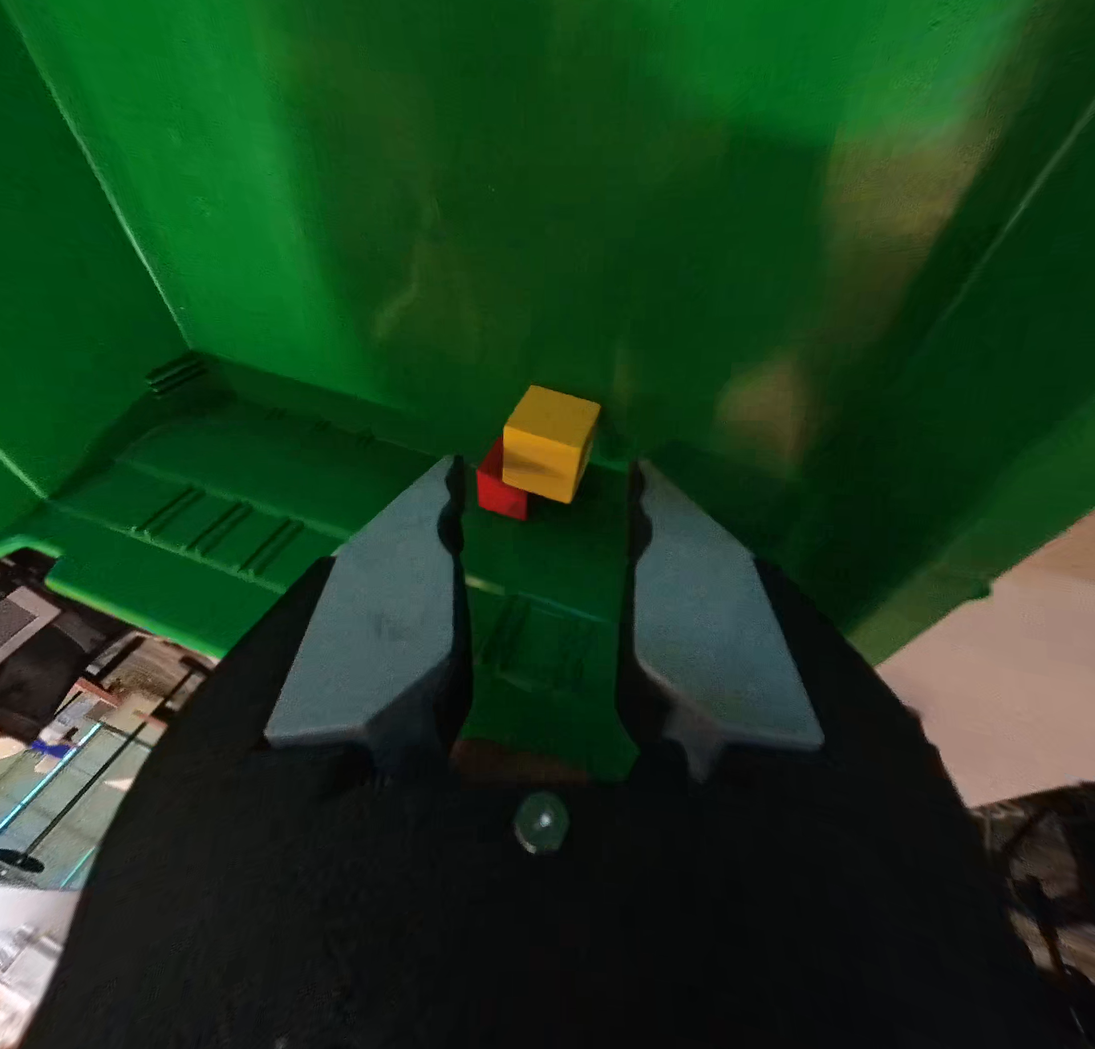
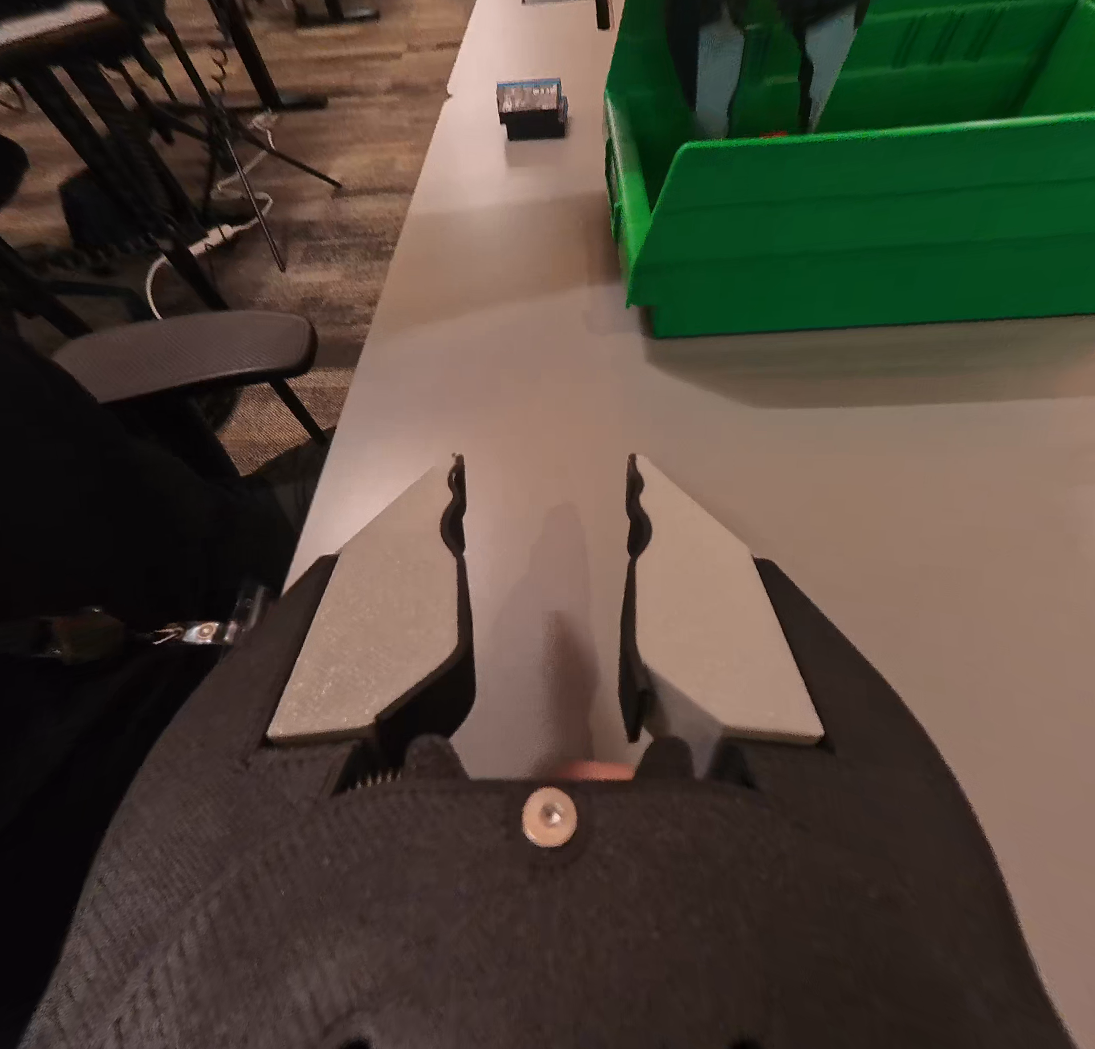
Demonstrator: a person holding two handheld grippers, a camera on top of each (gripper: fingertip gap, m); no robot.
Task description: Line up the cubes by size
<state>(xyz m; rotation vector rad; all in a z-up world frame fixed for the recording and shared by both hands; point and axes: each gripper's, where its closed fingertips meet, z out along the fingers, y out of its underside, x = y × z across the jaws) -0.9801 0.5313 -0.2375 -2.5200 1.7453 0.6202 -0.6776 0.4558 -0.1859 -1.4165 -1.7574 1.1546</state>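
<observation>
Nearest, right claw (image 2: 545,463) spread wide and empty above the bare grey worktop (image 2: 829,517). Farther along, green bin (image 2: 859,232) resting on that worktop, left claw (image 1: 545,469) reaching down inside it, likewise spread and gripping nothing. Just past its tips, on the bin floor, red cube (image 1: 496,493) partly hidden by yellow cube (image 1: 548,445), larger and leaning against it. Beyond the bin, small black-and-blue box (image 2: 533,109).

Bin (image 2: 859,232): green plastic, moulded ribs, slight gloss w/ soft reflections on inner walls. Yellow cube (image 1: 548,443) & red cube (image 1: 500,490): painted, matt, look like wood. Table (image 2: 829,517): smooth, pale, low sheen. Right gripper (image 2: 545,469): black body w/ fine layered texture, grey matt grainy fingers (image 2: 379,635), shiny metal screw (image 2: 549,817). Floor (image 2: 367,72): wood-look planks.
</observation>
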